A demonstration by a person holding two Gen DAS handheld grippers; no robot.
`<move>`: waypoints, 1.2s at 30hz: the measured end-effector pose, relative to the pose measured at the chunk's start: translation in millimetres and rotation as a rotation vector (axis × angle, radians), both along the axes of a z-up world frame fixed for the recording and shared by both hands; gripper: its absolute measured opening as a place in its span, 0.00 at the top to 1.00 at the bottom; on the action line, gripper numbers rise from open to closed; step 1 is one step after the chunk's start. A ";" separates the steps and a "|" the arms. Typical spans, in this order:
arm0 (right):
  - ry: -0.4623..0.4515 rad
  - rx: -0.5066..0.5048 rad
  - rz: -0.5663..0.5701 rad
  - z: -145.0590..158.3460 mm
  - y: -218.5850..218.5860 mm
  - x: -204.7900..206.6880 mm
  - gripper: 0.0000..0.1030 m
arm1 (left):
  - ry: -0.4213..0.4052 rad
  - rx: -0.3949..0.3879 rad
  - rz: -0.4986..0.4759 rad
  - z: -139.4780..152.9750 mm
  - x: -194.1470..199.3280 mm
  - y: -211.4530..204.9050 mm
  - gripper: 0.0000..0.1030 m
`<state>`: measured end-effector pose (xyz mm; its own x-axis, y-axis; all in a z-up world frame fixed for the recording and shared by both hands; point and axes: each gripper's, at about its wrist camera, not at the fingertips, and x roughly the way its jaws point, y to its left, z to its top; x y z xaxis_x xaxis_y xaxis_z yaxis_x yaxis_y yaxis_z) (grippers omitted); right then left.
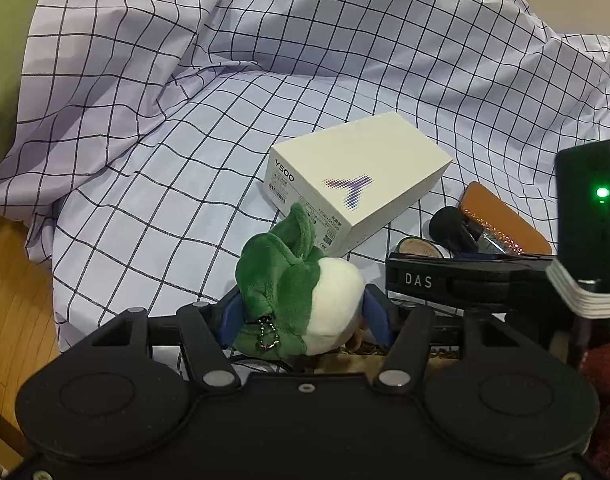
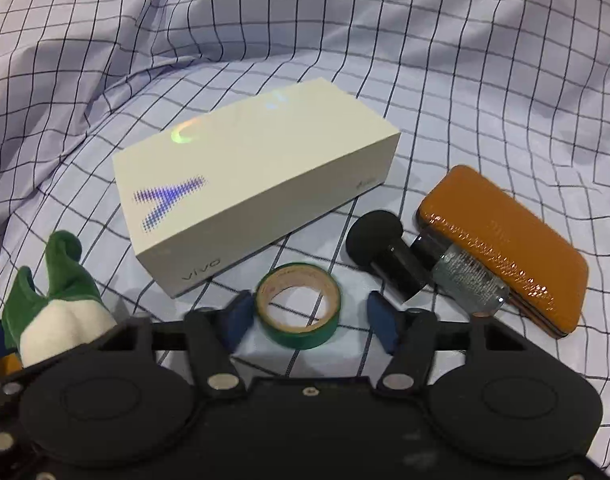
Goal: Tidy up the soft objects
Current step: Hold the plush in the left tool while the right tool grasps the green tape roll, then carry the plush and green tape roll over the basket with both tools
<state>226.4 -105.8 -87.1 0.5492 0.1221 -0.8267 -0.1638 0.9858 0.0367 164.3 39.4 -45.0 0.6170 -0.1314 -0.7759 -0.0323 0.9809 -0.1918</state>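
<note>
Where the green and white plush toy (image 1: 301,296) sits, it is pinched between the blue pads (image 1: 231,316) of the left claw (image 1: 301,320), which is closed on both its sides, a small bead chain hanging off its green half. From the right wrist view the same toy shows at the near left edge. Just beyond it lies a white phone box (image 1: 357,184), flat on the checked sheet (image 1: 165,152) of the bed. The right claw (image 2: 307,320) stands open, its blue pads (image 2: 381,322) spread to either side of a green tape roll (image 2: 299,306) that lies flat on the sheet; the pads do not touch the roll. Right of the roll lies a dark bottle with a black round cap (image 2: 421,266), resting against an orange case (image 2: 501,248). At the far side the sheet rises in rumpled folds.
</note>
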 end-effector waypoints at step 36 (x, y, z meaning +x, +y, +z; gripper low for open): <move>-0.402 0.188 -0.261 118.1 -94.1 -284.8 0.54 | -0.263 0.081 -0.119 76.1 -160.4 -56.3 0.43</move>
